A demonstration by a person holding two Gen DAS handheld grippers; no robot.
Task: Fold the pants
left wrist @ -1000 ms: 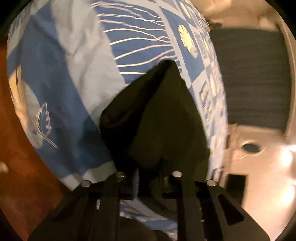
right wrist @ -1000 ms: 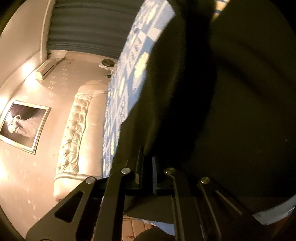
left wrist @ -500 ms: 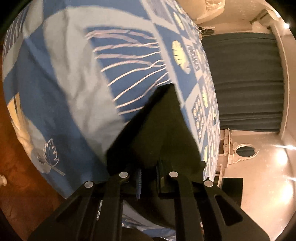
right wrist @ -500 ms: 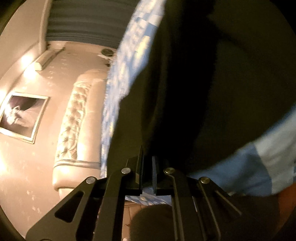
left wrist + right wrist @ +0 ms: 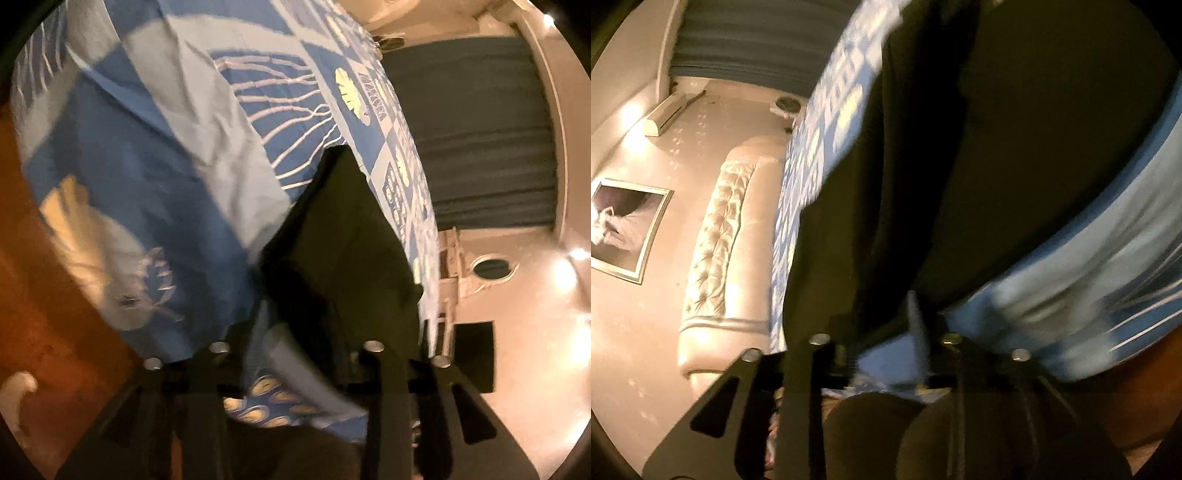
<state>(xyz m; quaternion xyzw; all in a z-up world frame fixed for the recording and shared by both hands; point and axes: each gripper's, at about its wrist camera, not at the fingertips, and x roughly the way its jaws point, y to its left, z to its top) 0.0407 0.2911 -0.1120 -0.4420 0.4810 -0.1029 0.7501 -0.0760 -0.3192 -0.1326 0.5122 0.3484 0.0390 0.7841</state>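
Observation:
The black pants [image 5: 343, 251] lie on the blue patterned bedspread [image 5: 155, 155], a dark folded slab reaching away from the camera. My left gripper [image 5: 295, 332] is open, its jaws spread wide just behind the pants' near edge, nothing between them. In the right wrist view the pants [image 5: 997, 147] fill most of the frame over the bedspread [image 5: 1089, 288]. My right gripper [image 5: 886, 343] is open too, jaws apart at the pants' near edge, with bedspread showing between them.
The bed edge and brown wooden floor [image 5: 33, 302] are at the left of the left wrist view. Dark curtains [image 5: 480, 129] hang beyond the bed. A tufted cream headboard [image 5: 716, 236], a framed picture [image 5: 620, 229] and an air conditioner [image 5: 668, 114] are on the wall.
Both grippers were shut on the pants' edge and have opened, letting the cloth go. The pants have settled flat on the bedspread, and both grippers have drawn back slightly.

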